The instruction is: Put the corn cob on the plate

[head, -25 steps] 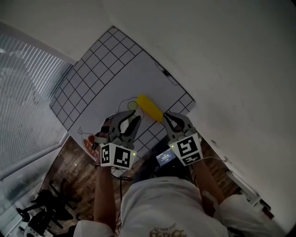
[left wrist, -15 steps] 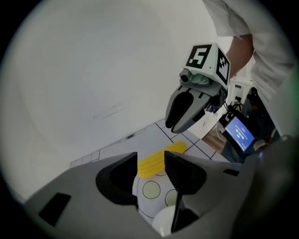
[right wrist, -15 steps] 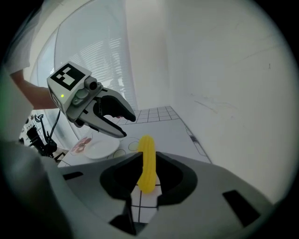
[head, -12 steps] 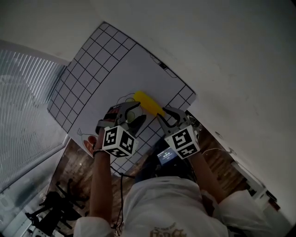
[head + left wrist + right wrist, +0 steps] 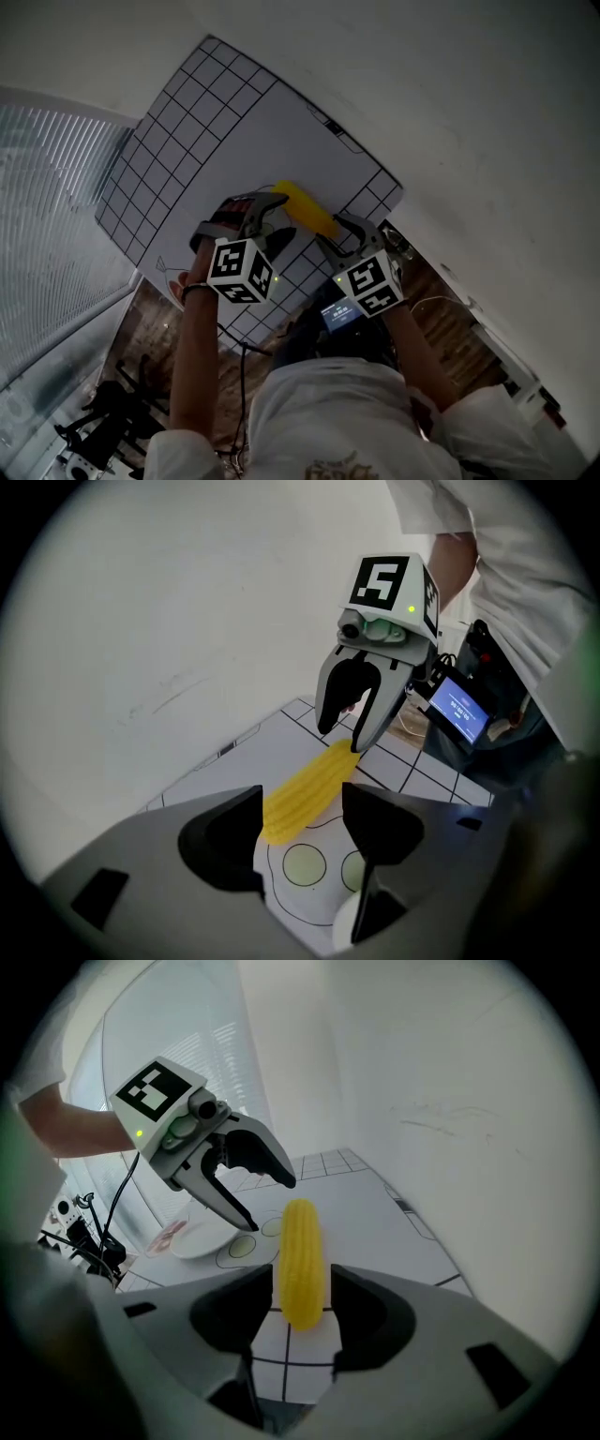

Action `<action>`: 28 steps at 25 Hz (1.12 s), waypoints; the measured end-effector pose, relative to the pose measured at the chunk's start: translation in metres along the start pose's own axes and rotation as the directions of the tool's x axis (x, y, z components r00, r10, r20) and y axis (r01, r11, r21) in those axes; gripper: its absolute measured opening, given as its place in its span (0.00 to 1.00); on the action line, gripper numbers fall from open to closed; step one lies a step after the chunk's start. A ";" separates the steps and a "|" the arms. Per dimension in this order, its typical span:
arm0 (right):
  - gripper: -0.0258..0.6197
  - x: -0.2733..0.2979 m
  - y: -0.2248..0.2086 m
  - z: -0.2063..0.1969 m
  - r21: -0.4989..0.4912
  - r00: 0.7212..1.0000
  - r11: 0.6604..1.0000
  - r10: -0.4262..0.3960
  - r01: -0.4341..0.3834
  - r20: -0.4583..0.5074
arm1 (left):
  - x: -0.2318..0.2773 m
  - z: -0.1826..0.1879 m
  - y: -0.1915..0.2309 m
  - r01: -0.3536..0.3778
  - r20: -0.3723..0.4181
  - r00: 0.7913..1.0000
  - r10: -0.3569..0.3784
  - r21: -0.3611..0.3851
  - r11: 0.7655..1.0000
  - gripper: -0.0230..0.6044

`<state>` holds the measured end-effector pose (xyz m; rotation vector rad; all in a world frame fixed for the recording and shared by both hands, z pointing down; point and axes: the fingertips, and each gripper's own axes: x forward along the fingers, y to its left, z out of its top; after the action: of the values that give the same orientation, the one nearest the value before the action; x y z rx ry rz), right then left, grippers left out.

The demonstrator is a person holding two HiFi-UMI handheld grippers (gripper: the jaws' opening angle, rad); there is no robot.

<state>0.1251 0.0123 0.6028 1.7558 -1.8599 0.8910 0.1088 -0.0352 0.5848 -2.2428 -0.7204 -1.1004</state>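
Observation:
The yellow corn cob [image 5: 306,206] lies on the white gridded mat [image 5: 216,122], with one gripper at each end. My left gripper [image 5: 302,803] is opening, its jaws either side of one tip of the cob [image 5: 305,785] without touching it. My right gripper [image 5: 302,1283] is opening too. The other end of the cob [image 5: 302,1251] sits between its jaws, with a gap on each side. A white plate [image 5: 202,1239] rests on the mat just behind the left gripper [image 5: 269,1204]; its rim [image 5: 345,919] peeks out under that gripper's jaw.
Outlines with green circles [image 5: 305,864] are printed on the mat by the cob. A pinkish thing [image 5: 169,1237] lies beside the plate. A small lit screen [image 5: 459,708] hangs at the person's chest. A white wall [image 5: 450,112] borders the mat; window blinds [image 5: 47,216] stand at the left.
Both grippers have come down to the mat and their jaws have spread apart around the cob's ends. The left gripper has also rolled. The cob has stayed on the mat.

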 end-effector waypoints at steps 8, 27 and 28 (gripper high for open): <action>0.41 0.014 0.001 -0.009 -0.023 0.999 1.000 0.009 -0.009 -0.031 | 0.021 -0.011 0.003 0.127 -0.113 0.987 -0.115 0.103 0.987 0.52; 0.47 0.040 0.000 -0.016 -0.122 0.994 0.992 0.013 -0.026 -0.105 | 0.062 -0.016 -0.011 0.405 -0.296 0.898 -0.325 0.271 0.873 0.52; 0.47 0.042 -0.001 -0.017 -0.121 0.995 0.992 0.010 -0.023 -0.104 | 0.064 -0.017 -0.012 0.402 -0.302 0.899 -0.317 0.283 0.871 0.52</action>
<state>0.1195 -0.0055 0.6435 1.5937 -1.8252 0.8394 0.1255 -0.0237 0.6486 -1.6815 -1.1596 -1.2874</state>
